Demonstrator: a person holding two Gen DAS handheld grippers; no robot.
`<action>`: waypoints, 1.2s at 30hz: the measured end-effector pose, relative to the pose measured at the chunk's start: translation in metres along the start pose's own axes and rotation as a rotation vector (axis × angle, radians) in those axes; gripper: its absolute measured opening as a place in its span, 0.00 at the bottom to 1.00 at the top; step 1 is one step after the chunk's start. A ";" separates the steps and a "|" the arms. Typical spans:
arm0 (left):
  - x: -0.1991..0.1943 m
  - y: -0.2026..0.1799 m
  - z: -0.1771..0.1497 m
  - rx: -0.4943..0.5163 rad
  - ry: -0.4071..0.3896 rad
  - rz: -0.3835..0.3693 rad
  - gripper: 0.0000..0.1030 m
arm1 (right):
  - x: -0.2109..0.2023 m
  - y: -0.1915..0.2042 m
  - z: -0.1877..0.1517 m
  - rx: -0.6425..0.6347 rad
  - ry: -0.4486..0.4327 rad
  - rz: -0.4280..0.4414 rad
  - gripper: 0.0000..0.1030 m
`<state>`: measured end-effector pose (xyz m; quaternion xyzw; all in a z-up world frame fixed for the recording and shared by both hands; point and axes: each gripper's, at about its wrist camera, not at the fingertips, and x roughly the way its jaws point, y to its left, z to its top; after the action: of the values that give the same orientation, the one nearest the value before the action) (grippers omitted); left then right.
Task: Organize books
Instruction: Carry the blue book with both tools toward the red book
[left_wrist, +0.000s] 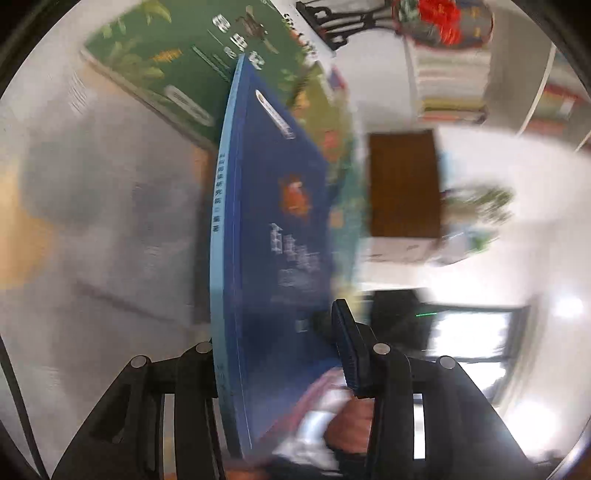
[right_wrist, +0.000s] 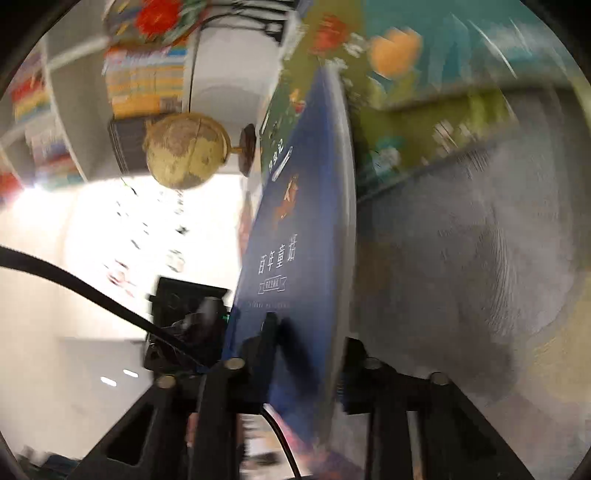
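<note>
A blue book (left_wrist: 273, 229) with a light blue spine and white title stands on edge over the grey desk (left_wrist: 110, 206), held from both ends. My left gripper (left_wrist: 277, 347) is shut on its near edge; one finger (left_wrist: 349, 350) presses the cover and the other is hidden behind the spine. In the right wrist view the same blue book (right_wrist: 295, 236) shows its cover and white page edge, and my right gripper (right_wrist: 310, 343) is shut on it. A green book (left_wrist: 166, 55) lies flat behind it, the green book (right_wrist: 279, 122) peeking past the blue one. The views are motion-blurred.
A teal picture book (right_wrist: 461, 48) lies on the desk. A globe (right_wrist: 188, 147) stands by white shelves with rows of books (right_wrist: 147, 85). A brown box (left_wrist: 404, 184), a flowered vase (left_wrist: 443, 22) and a small plant (left_wrist: 480, 206) are at the back. A hand (left_wrist: 347, 424) is at the bottom.
</note>
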<state>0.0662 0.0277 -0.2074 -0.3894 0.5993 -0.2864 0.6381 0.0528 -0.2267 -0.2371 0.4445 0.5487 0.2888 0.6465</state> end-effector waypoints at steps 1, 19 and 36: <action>0.002 -0.004 -0.002 0.036 0.005 0.060 0.37 | -0.001 0.005 0.000 -0.031 -0.001 -0.040 0.22; -0.037 -0.047 -0.019 0.412 -0.019 0.360 0.38 | 0.032 0.128 -0.047 -0.748 0.017 -0.594 0.22; -0.216 0.022 0.058 0.364 -0.316 0.453 0.37 | 0.203 0.257 -0.034 -0.886 0.044 -0.455 0.22</action>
<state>0.0959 0.2281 -0.1101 -0.1657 0.5032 -0.1757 0.8297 0.0965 0.0689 -0.1000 -0.0100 0.4697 0.3551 0.8082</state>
